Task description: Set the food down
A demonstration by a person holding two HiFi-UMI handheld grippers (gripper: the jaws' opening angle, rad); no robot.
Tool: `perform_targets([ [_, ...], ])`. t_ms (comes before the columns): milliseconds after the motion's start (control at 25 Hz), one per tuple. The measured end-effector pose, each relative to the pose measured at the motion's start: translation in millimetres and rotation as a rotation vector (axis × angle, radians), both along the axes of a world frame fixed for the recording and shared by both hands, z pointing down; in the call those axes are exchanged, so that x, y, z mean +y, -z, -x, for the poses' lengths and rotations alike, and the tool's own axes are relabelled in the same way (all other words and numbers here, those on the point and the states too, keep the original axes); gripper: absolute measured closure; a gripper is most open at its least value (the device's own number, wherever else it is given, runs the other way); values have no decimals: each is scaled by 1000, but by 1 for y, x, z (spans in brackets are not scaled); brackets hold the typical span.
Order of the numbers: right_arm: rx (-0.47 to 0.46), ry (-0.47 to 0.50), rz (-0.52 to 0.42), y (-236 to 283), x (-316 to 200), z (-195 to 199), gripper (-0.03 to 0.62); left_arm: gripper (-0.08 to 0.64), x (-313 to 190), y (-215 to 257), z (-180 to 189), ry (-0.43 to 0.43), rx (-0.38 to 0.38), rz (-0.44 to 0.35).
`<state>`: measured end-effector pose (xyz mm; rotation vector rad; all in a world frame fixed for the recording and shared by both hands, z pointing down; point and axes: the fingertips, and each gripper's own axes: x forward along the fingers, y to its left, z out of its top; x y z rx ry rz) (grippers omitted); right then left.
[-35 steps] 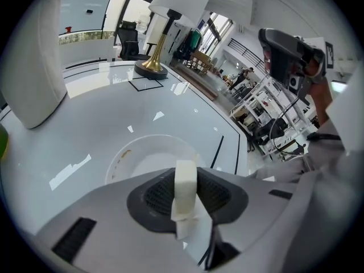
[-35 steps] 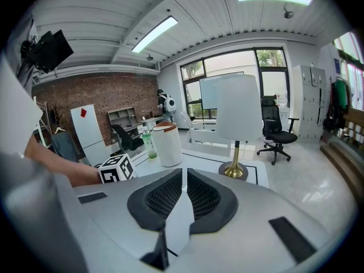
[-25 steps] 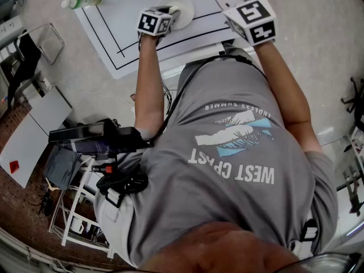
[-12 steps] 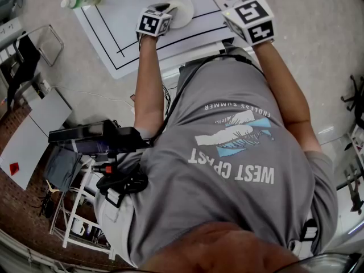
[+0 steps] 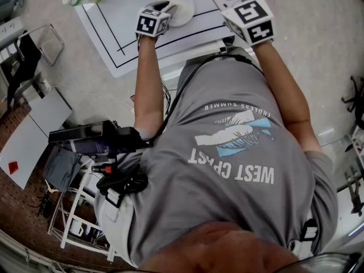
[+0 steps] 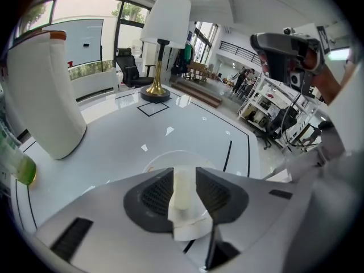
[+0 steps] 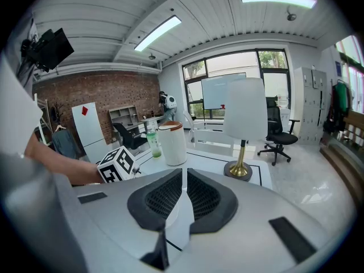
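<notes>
Pinching the pale food piece (image 6: 183, 197) in your left tool (image 6: 185, 174), you hold it over the plate (image 6: 165, 158) just beneath its tips, seemingly ready for release; your right tool (image 7: 183, 181), pressed together and empty, hangs aside.

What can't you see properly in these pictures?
- Pale food: in the left gripper view the left gripper's jaws cover its sides, so its kind is unclear; in the head view it is too small.
- Plate: mostly behind the gripper's body in the left gripper view; whether the food touches it cannot be told.
- Green bottle: cut off by that view's left edge.
</notes>
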<state>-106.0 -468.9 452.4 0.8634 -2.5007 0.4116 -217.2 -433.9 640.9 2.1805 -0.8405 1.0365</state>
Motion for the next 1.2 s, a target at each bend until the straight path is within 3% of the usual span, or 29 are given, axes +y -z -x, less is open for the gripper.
perform_targets([
  [280, -26, 7, -16, 11, 13, 5, 583, 451, -12, 56, 2, 63, 55, -160],
  [480, -72, 8, -56, 25, 22, 8, 583, 453, -21, 117, 2, 102, 129, -350],
  [720, -175, 46, -147, 89, 41, 20, 584, 551, -8, 252, -5, 137, 387, -626],
  [920, -318, 115, -249, 160, 70, 15, 584, 552, 20, 357, -11, 171, 567, -805],
  [1080, -406, 146, -318, 204, 92, -13, 584, 552, 42, 394, -38, 157, 555, -907],
  [1200, -364, 167, -378, 209, 110, -26, 584, 552, 64, 404, -52, 160, 543, -948],
])
